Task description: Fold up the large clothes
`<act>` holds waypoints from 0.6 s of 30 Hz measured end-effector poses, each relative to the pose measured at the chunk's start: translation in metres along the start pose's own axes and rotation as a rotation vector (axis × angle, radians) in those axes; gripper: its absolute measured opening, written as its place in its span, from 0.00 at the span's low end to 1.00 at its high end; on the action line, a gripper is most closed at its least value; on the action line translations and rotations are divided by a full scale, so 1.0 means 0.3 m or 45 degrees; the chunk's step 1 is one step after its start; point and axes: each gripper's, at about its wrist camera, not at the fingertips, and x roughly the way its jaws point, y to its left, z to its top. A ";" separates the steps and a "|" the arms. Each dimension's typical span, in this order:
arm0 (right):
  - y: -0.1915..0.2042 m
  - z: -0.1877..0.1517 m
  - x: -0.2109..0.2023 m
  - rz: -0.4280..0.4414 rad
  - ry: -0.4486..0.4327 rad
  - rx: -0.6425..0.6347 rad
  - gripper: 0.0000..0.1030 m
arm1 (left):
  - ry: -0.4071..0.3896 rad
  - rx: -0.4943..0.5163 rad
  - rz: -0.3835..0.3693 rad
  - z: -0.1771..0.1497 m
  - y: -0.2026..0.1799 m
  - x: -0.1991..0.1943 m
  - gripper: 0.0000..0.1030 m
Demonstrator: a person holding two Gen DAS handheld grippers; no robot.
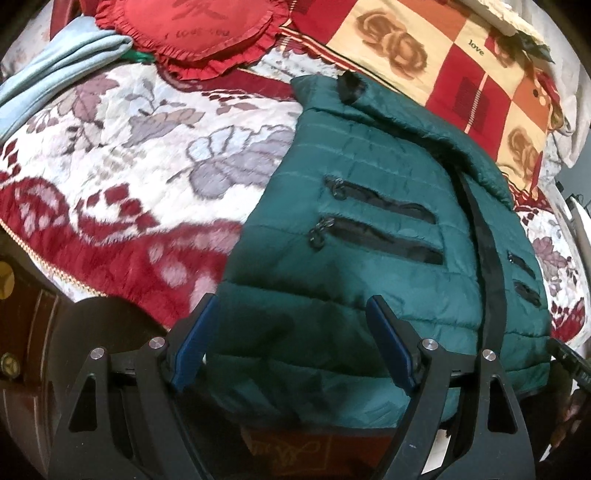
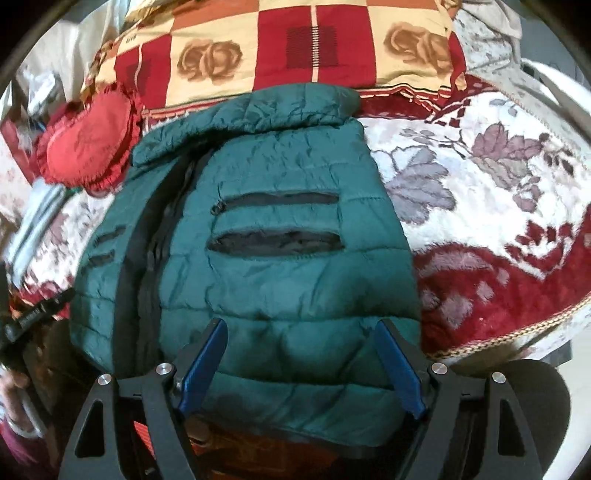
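A dark green quilted puffer jacket (image 1: 369,236) lies flat on the bed, front up, with a black centre zip and black zipped pockets; its hem hangs over the near bed edge. It also shows in the right wrist view (image 2: 266,266). My left gripper (image 1: 293,314) is open and empty, its blue pads hovering over the jacket's lower left part. My right gripper (image 2: 301,332) is open and empty over the jacket's lower right part. The other gripper shows at the left edge of the right wrist view (image 2: 33,314).
The bed has a white and red floral blanket (image 1: 129,155). A red heart cushion (image 1: 199,29), a checked rose pillow (image 1: 443,62) and a light blue folded garment (image 1: 55,70) lie at the head. A dark wooden bed frame (image 1: 22,332) is at the near left.
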 end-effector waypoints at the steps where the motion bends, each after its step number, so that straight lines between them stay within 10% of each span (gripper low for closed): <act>1: 0.003 -0.001 -0.003 -0.013 0.000 -0.003 0.77 | 0.003 -0.005 0.003 -0.003 0.005 0.001 0.79; 18: -0.043 -0.020 -0.029 0.063 0.011 0.065 0.77 | 0.063 -0.053 -0.054 -0.022 0.068 0.013 0.79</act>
